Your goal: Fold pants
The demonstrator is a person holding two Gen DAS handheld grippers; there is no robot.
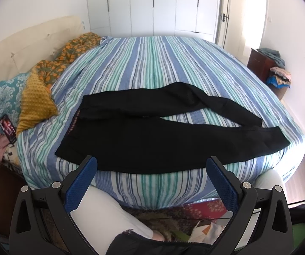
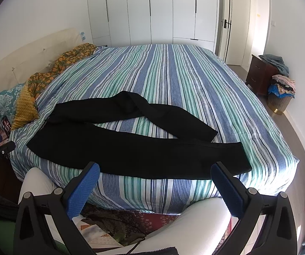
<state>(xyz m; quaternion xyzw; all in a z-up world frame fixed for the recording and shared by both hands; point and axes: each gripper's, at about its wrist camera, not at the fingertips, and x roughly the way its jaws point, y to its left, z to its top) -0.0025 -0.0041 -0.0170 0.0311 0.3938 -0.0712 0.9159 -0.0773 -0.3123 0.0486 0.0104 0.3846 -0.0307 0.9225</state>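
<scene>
Both wide apart: left tool [image 1: 151,165], right tool [image 2: 155,171] (neither touching pants [image 1: 152,142]).

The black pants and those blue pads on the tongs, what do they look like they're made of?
The black pants look like a matte woven or knit cloth: no sheen, lying limp with soft creases on the striped bedsheet; the exact fibre can't be told. The blue pads on the left gripper look like rubber or soft plastic, with a fine dimpled grip texture, set in black matte plastic-looking arms.
</scene>
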